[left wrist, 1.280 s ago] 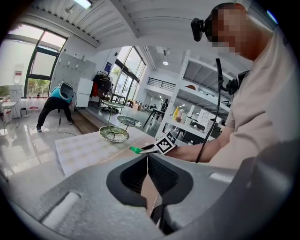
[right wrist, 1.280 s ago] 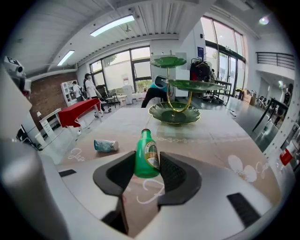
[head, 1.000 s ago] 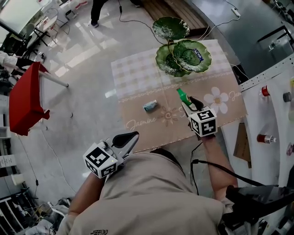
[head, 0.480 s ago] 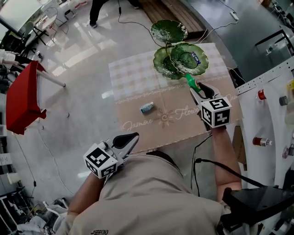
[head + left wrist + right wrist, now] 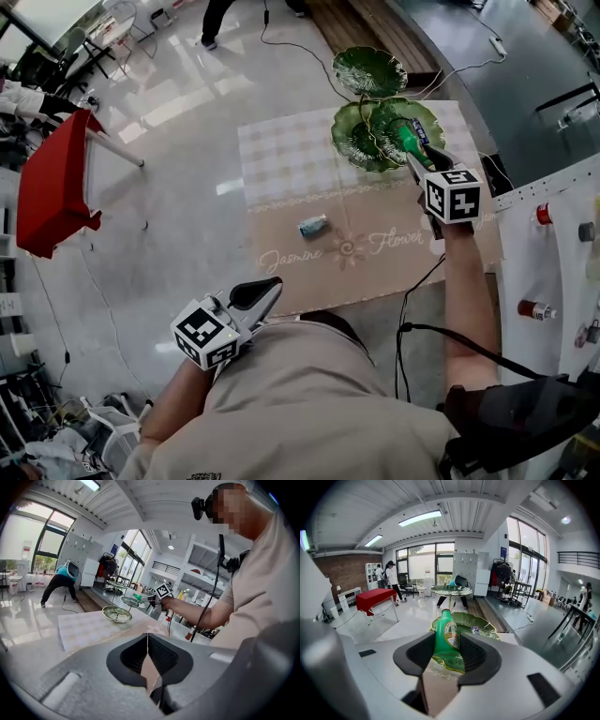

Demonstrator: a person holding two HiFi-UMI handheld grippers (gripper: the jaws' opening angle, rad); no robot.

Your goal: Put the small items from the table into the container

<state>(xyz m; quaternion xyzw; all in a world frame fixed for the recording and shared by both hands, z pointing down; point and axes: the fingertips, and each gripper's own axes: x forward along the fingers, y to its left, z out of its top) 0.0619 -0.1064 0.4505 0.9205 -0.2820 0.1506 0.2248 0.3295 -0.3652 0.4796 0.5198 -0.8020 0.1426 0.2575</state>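
My right gripper [image 5: 417, 155] is shut on a small green bottle [image 5: 409, 143] and holds it over the near rim of a green leaf-shaped dish [image 5: 361, 141] on a tiered stand. In the right gripper view the bottle [image 5: 446, 634] stands neck-up between the pads, with the dish [image 5: 483, 623] just beyond it. A blue wrapper [image 5: 419, 127] lies in that dish. A small teal packet [image 5: 313, 225] lies on the patterned table mat [image 5: 281, 169]. My left gripper [image 5: 255, 293] hangs shut and empty near my waist, off the table's near edge.
A higher leaf dish [image 5: 370, 70] sits behind the lower one. A white pegboard surface [image 5: 562, 234] with small bottles stands at the right. A red table [image 5: 52, 192] is far left on the glossy floor. A person bends over beyond the table [image 5: 61, 581].
My right gripper has carried the green bottle up and away from the mat's flower print to the leaf dish. The left gripper has stayed where it was.
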